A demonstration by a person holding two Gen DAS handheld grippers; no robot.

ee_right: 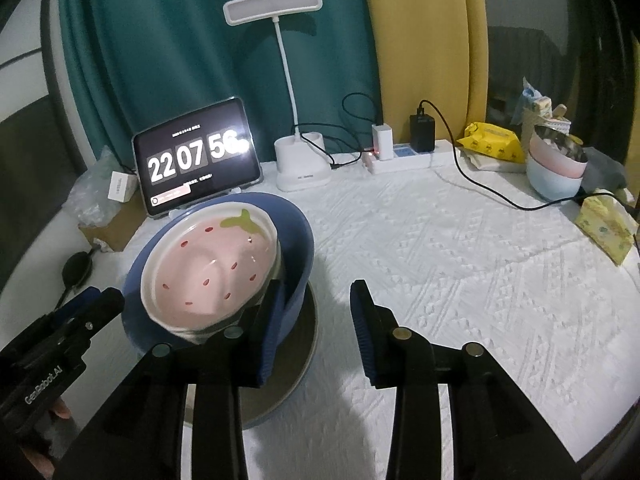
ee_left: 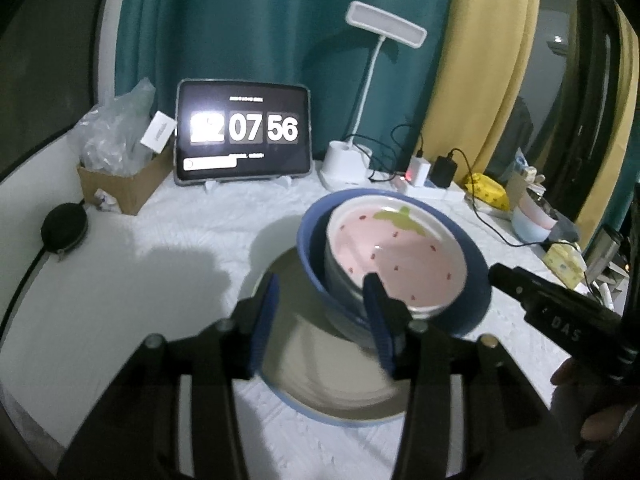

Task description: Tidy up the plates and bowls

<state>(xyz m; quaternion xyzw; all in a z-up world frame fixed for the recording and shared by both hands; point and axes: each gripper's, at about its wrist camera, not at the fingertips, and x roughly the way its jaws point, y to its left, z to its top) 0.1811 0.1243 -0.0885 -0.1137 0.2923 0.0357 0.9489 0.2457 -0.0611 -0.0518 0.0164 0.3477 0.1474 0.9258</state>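
One strawberry bowl point(ee_left: 396, 256) nests in one blue bowl point(ee_left: 472, 292) on one plate point(ee_left: 320, 384).

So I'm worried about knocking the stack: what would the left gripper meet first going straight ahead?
Probably the blue bowl holding the strawberry dish; the left gripper is open and the bowl's near wall sits between its fingers, though depth is unclear.

Our left gripper point(ee_left: 322, 312): we see its jaws spread apart, over the near rim of the stack.
Strawberry bowl point(ee_left: 400, 260): we find it tilted inside the blue bowl point(ee_left: 472, 280).
Blue bowl: it rests tilted on the blue-rimmed plate point(ee_left: 340, 404).
Right gripper point(ee_left: 500, 274): it reaches in from the right; we cannot tell its state.
Behind: we read 07 56 on the tablet clock point(ee_left: 243, 132), beside the desk lamp point(ee_left: 372, 92).
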